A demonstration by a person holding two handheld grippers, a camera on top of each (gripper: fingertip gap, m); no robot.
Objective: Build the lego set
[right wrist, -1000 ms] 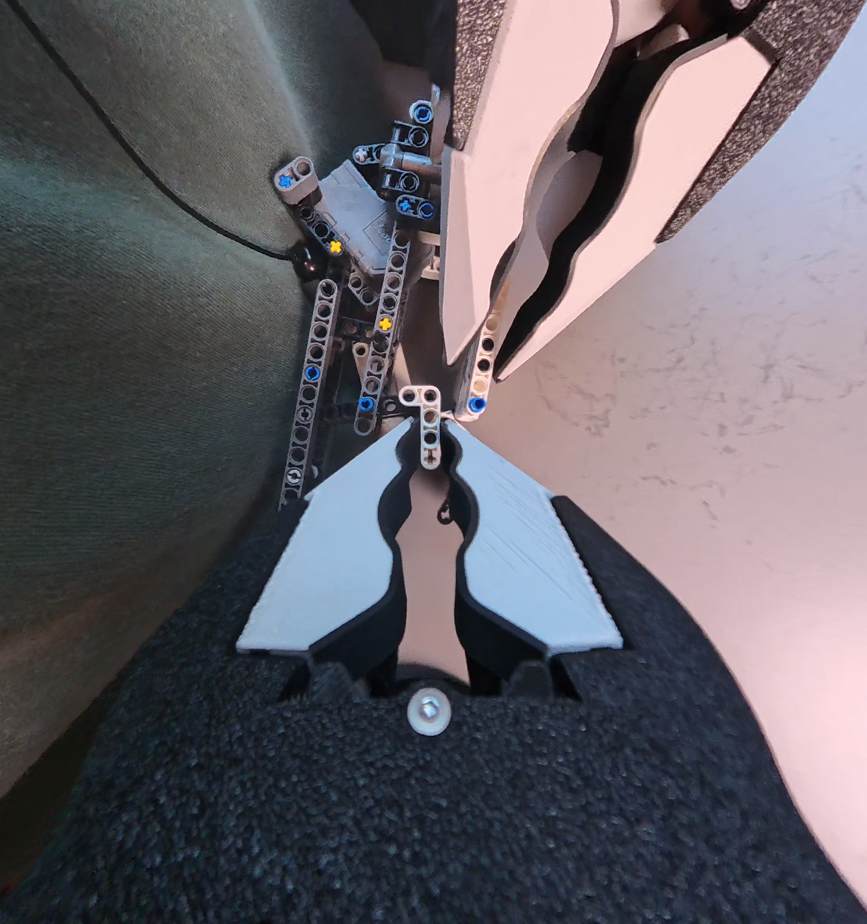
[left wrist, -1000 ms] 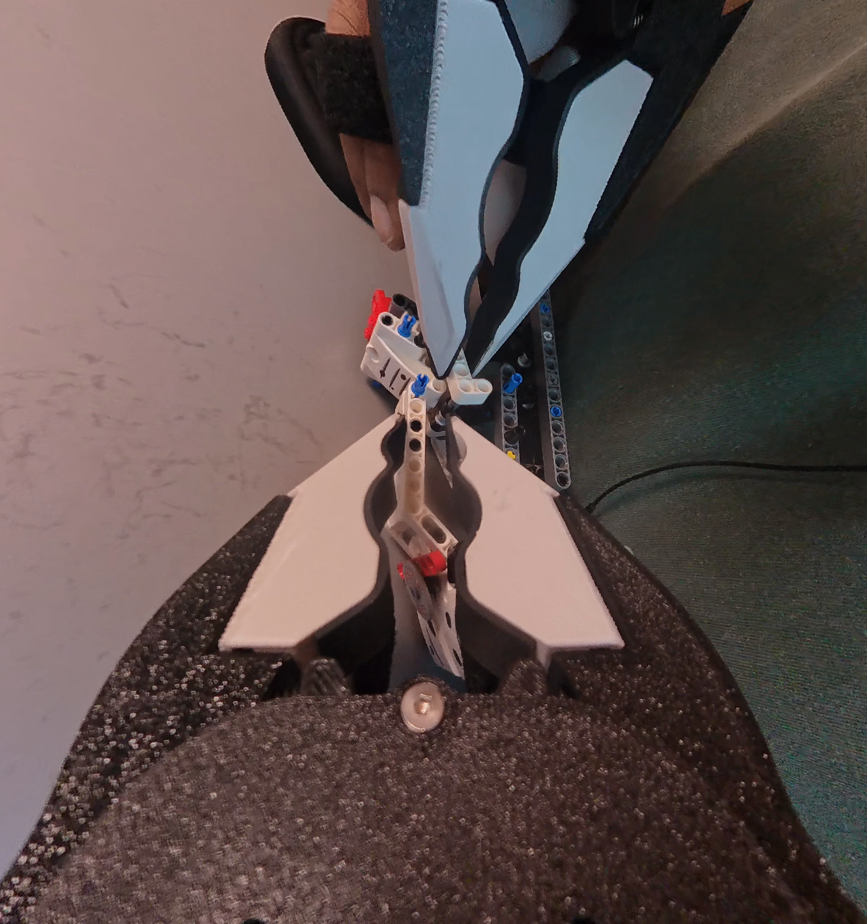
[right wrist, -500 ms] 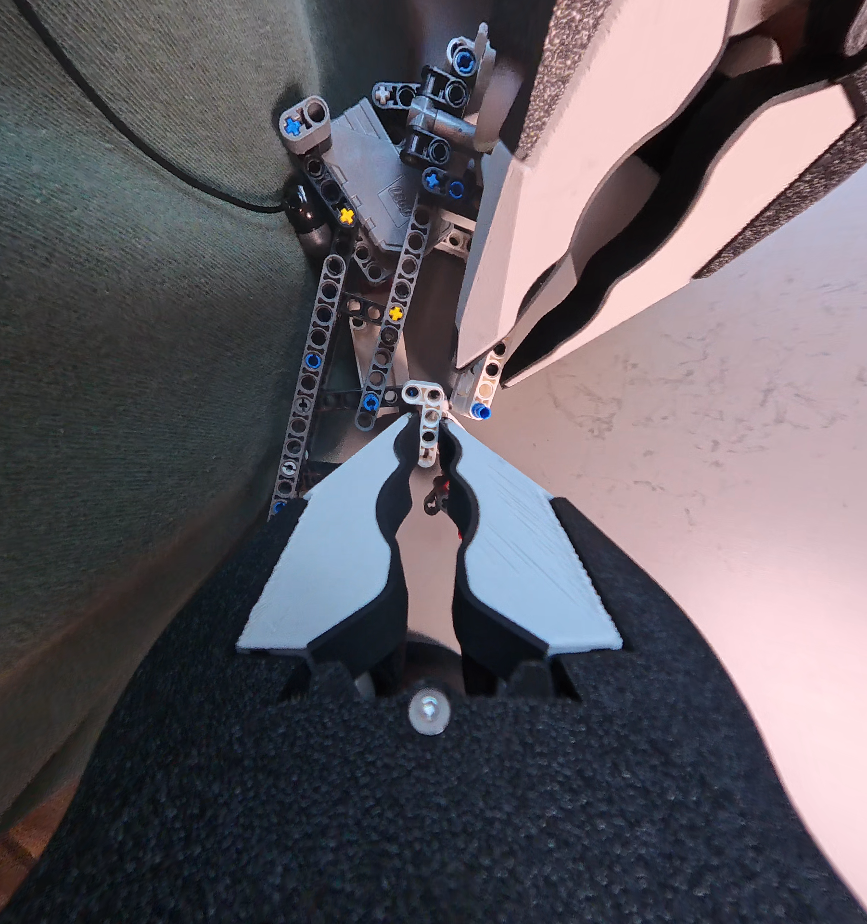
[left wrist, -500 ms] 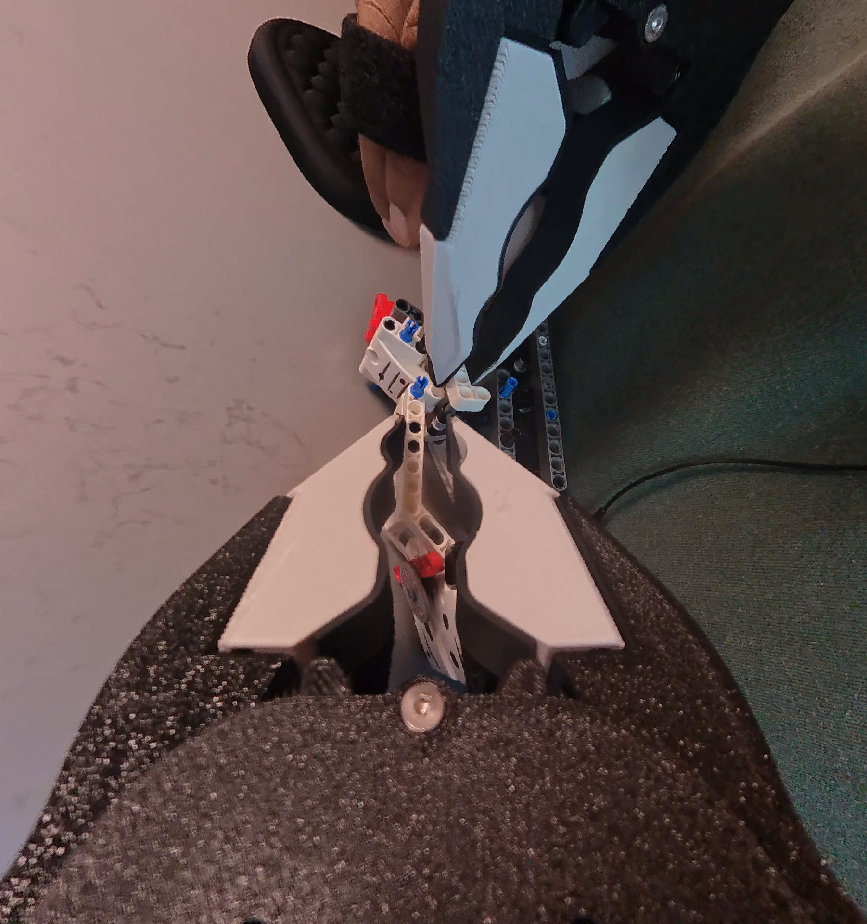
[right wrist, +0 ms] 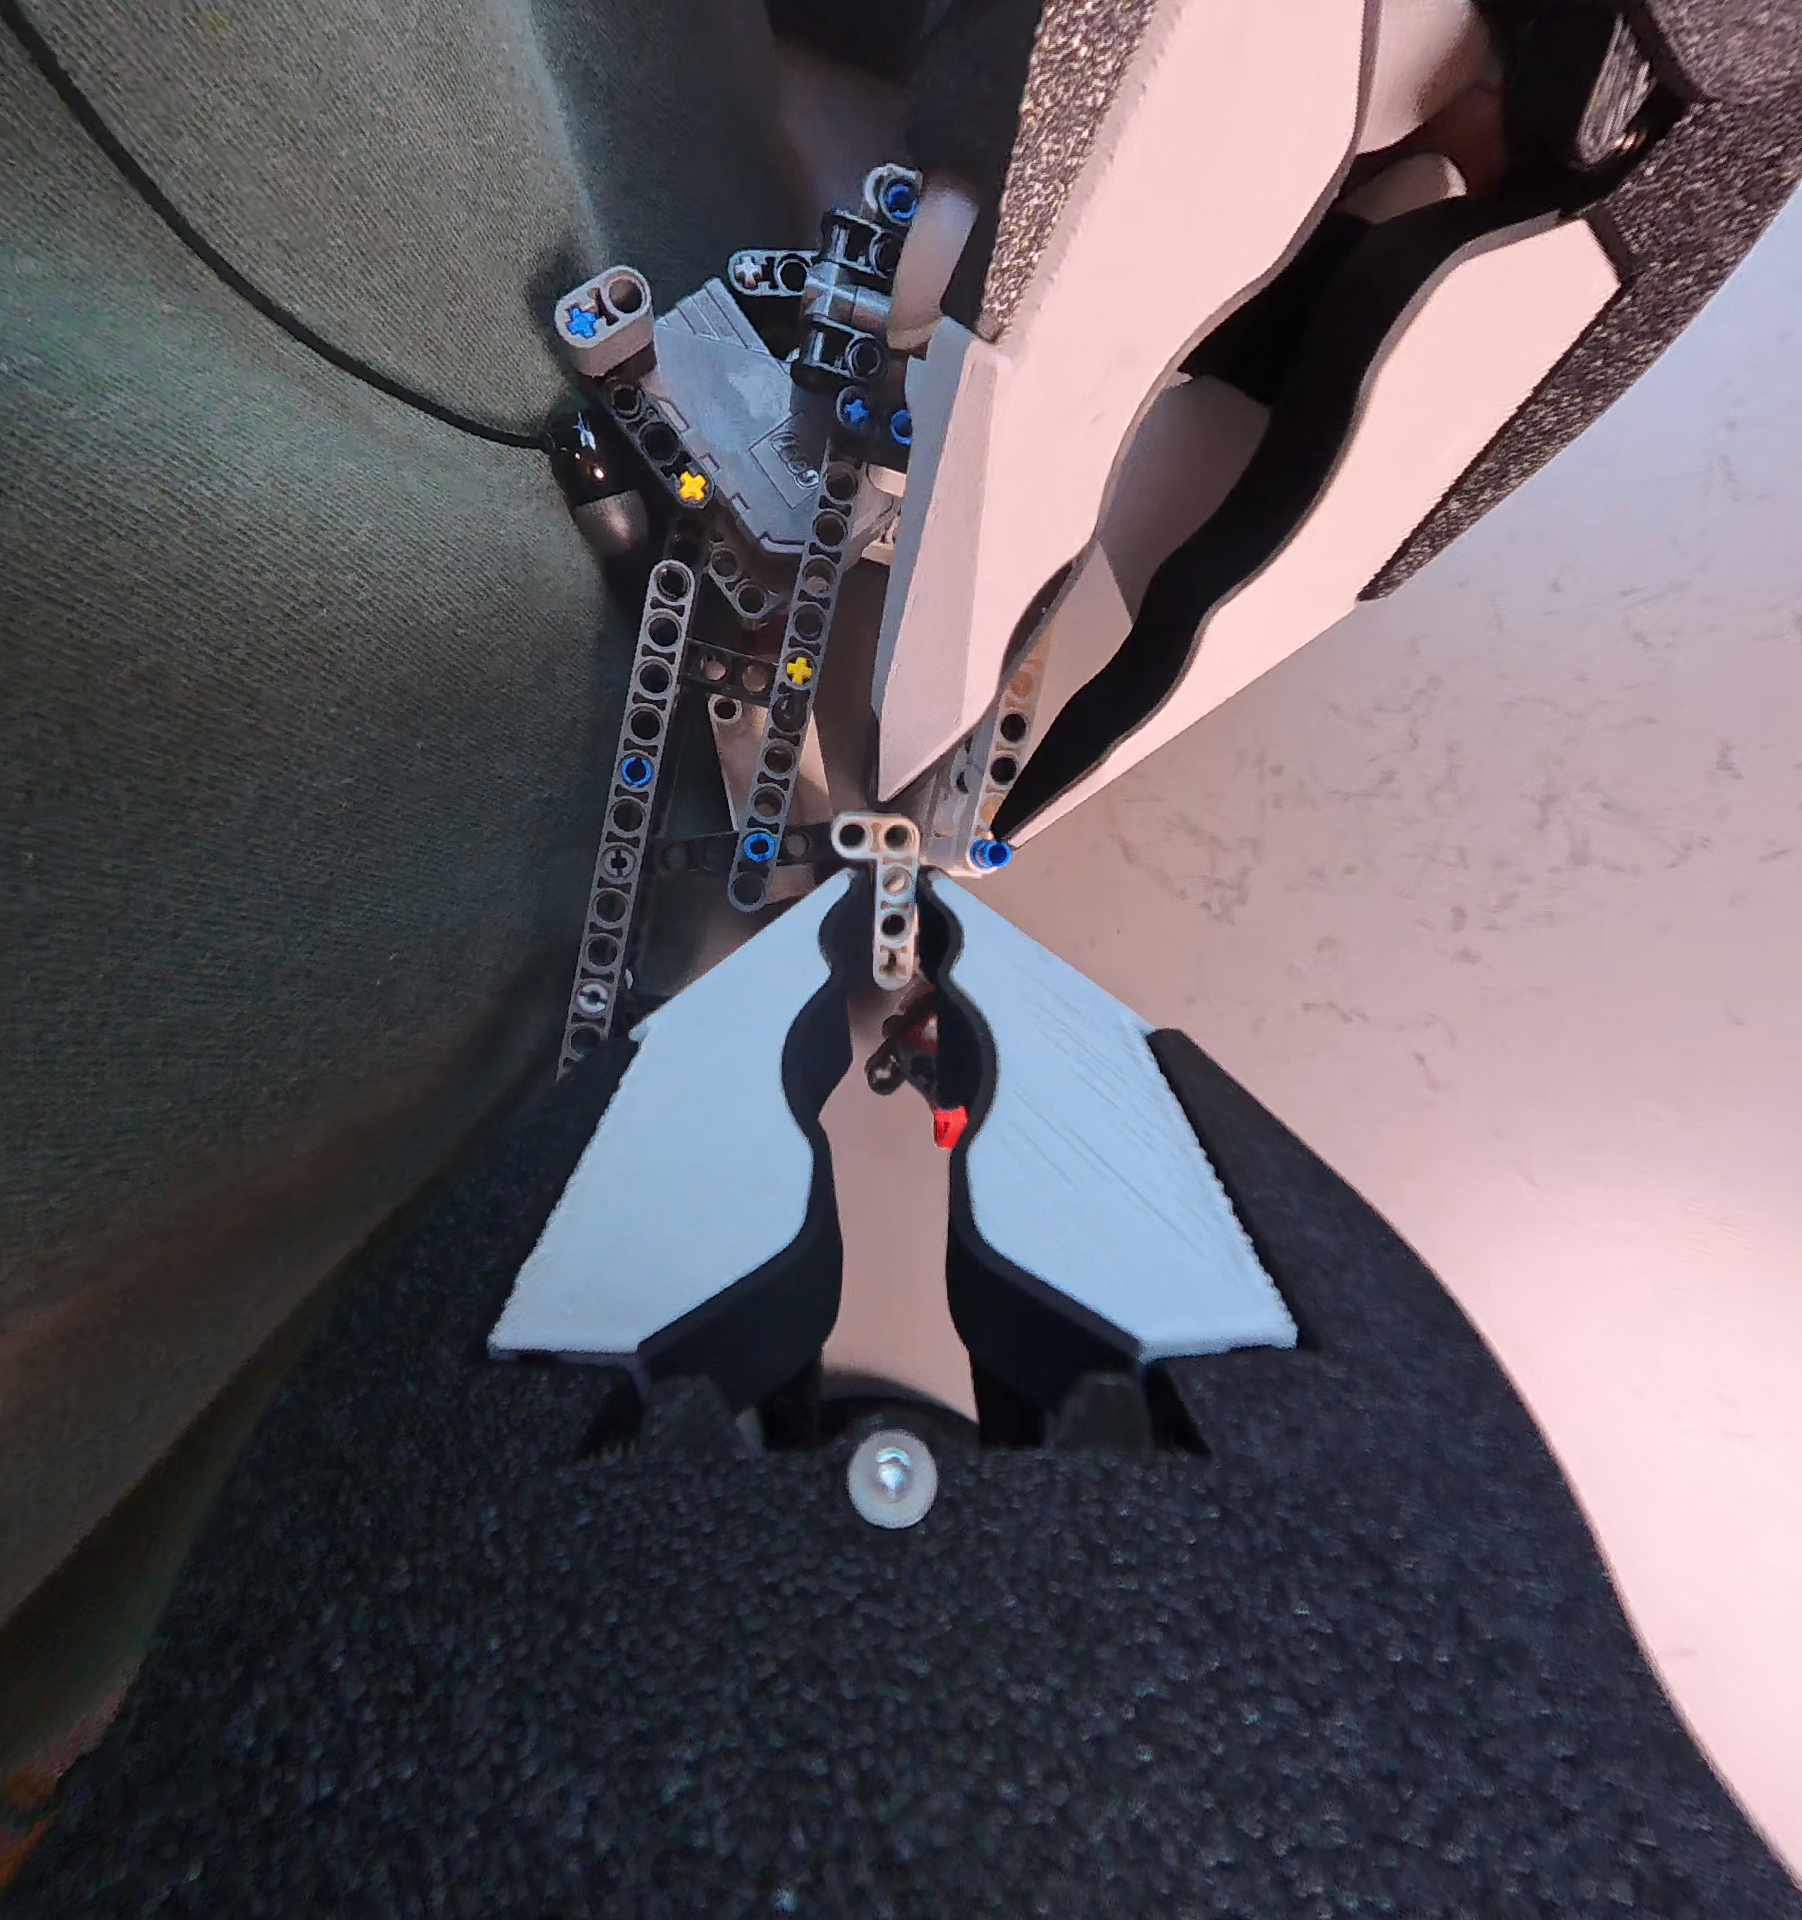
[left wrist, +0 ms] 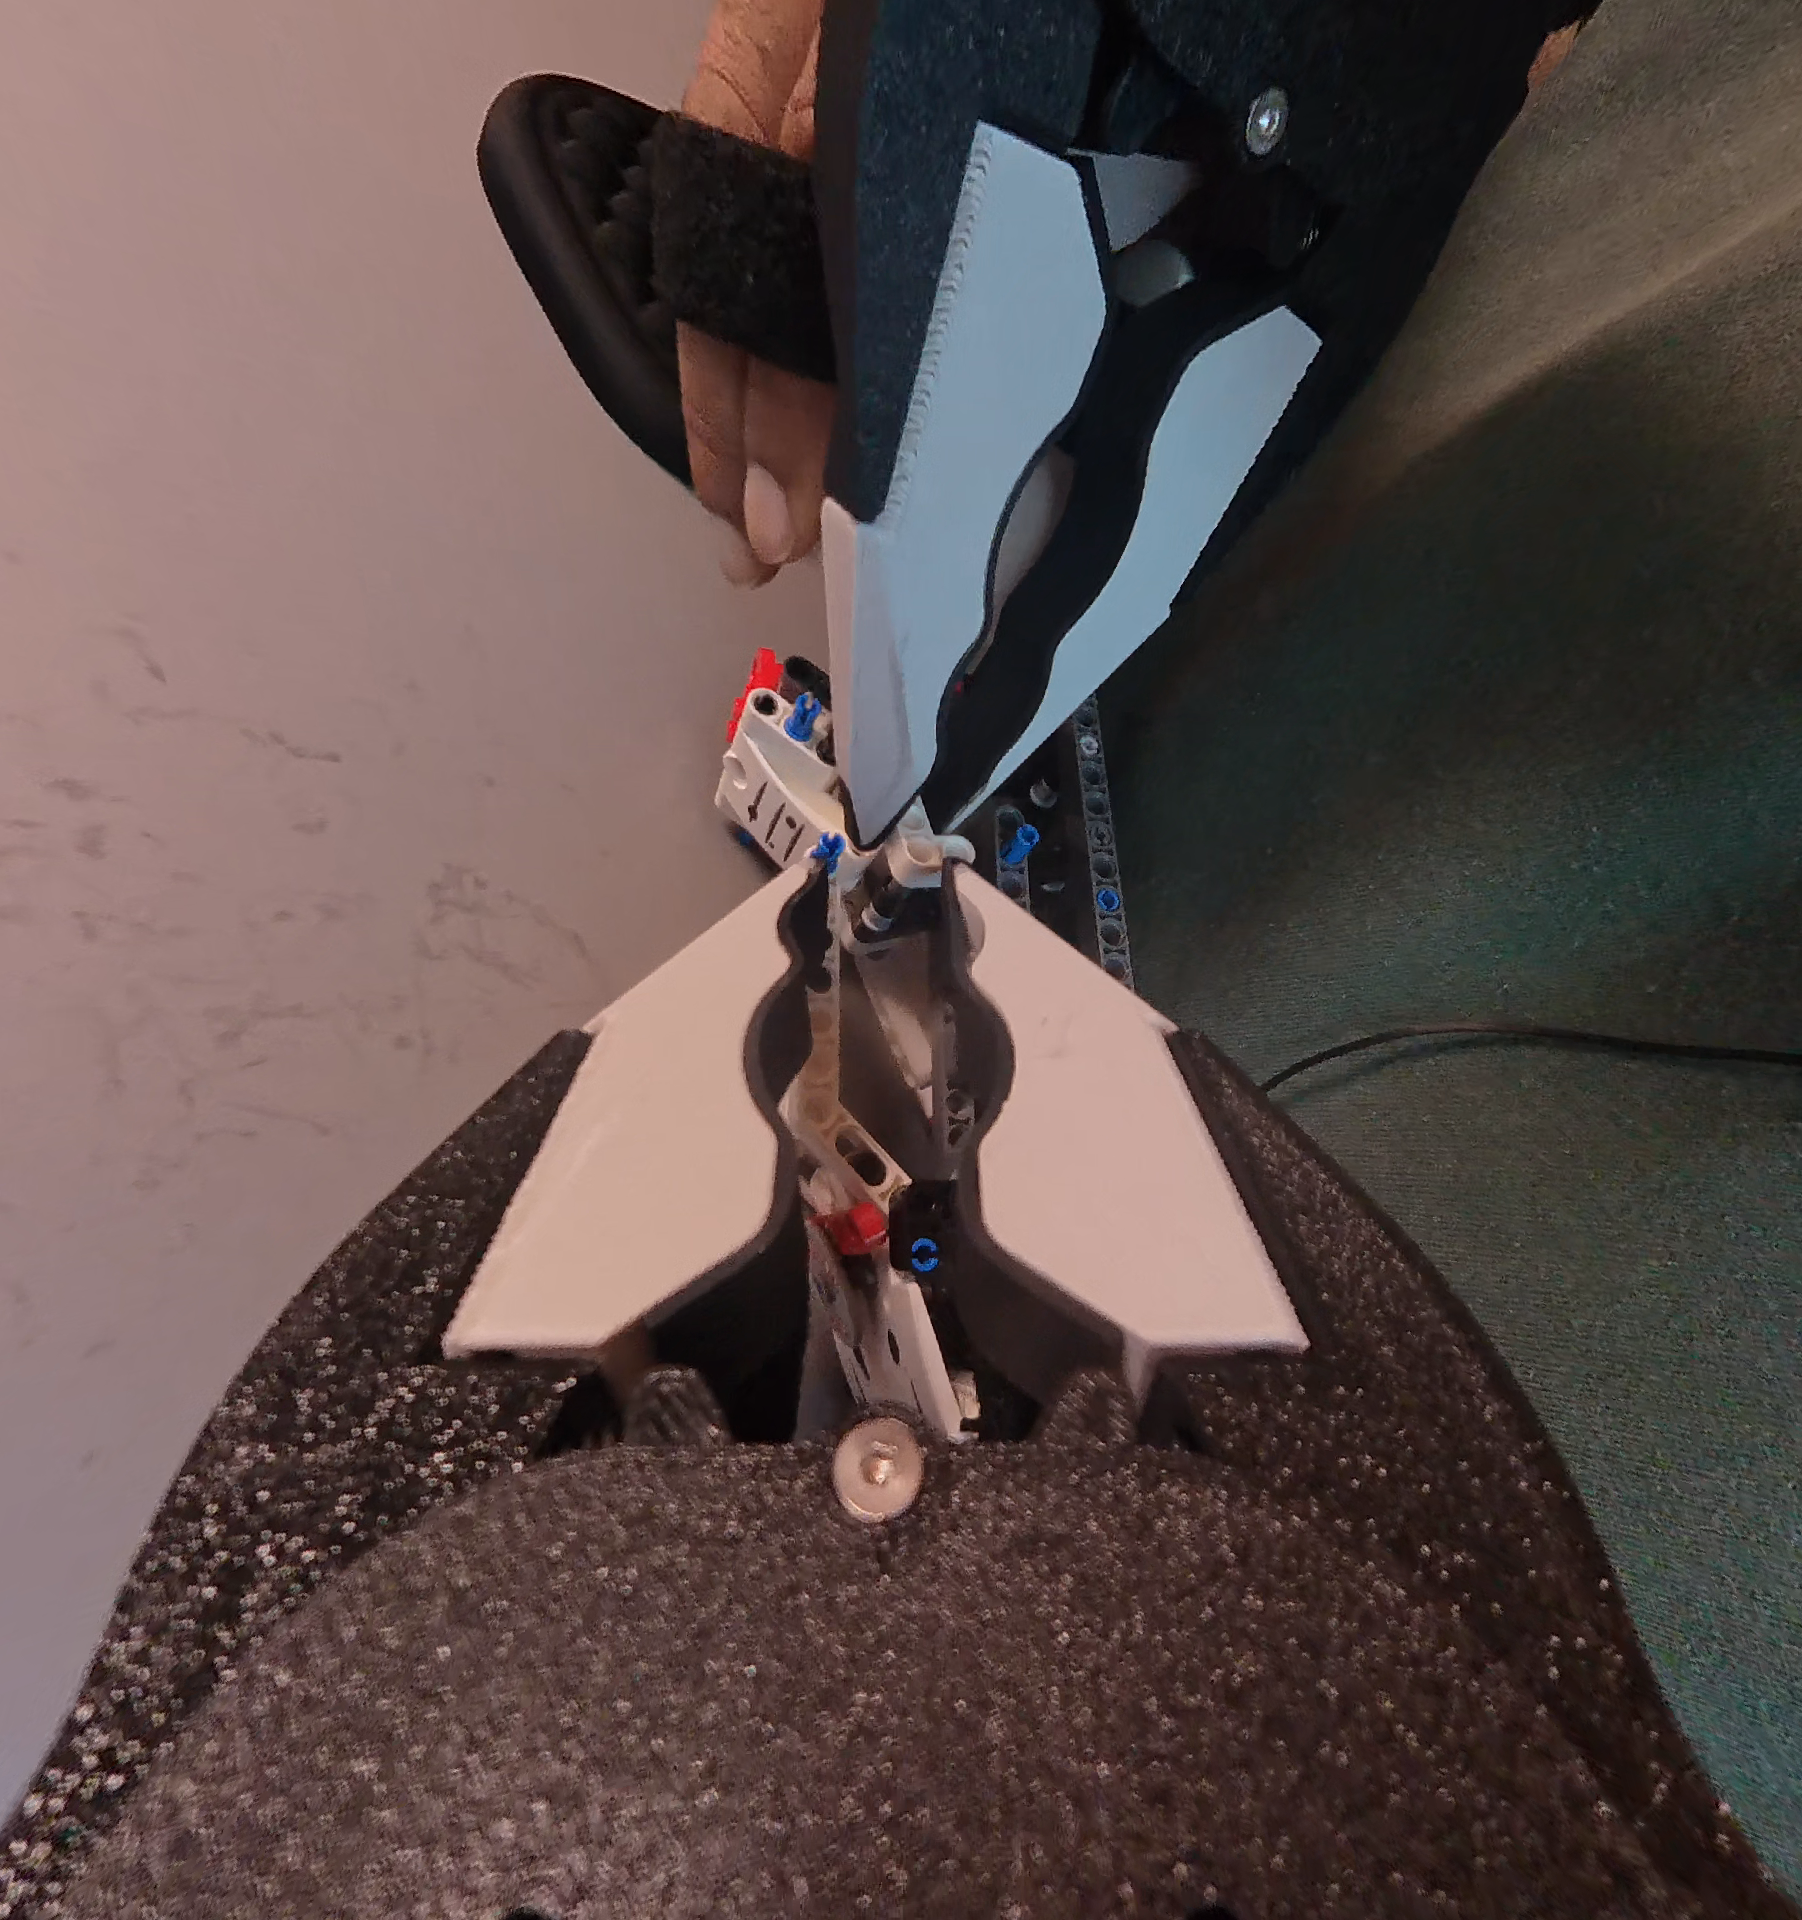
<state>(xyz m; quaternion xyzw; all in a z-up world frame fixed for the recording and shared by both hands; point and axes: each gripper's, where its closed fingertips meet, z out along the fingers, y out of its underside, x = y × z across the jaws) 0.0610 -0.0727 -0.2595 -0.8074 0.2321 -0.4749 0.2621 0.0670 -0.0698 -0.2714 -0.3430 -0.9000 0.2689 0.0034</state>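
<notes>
My left gripper (left wrist: 881,883) is closed on the lego assembly (left wrist: 855,1164). Its jaws clamp a long white beam (left wrist: 822,1023) that runs up the gap between them. Lower in that gap sit a red piece (left wrist: 855,1228), a black connector with a blue pin (left wrist: 923,1242) and a white perforated panel (left wrist: 897,1340).

My right gripper (right wrist: 892,883) is clamped on a small white L-shaped beam (right wrist: 886,894). The short arm of the L projects past the fingertips; its long arm lies between the jaws.

In the right wrist view, the L-shaped beam's corner sits just beside the end of the white beam, which carries a blue pin (right wrist: 990,854) at its tip. I cannot confirm whether the two parts touch, because the tips crowd that spot in both views.

In the left wrist view, the right gripper comes in from above and its tips meet mine tip to tip. A hand (left wrist: 757,416) grips its black handle under a black strap (left wrist: 731,244).

Behind the tips stands a framework of long grey beams (right wrist: 632,800), with yellow and blue pins, against green fabric (right wrist: 201,675). A black cable (right wrist: 253,291) crosses the fabric. A pale marbled surface (right wrist: 1499,883) fills the other side.
</notes>
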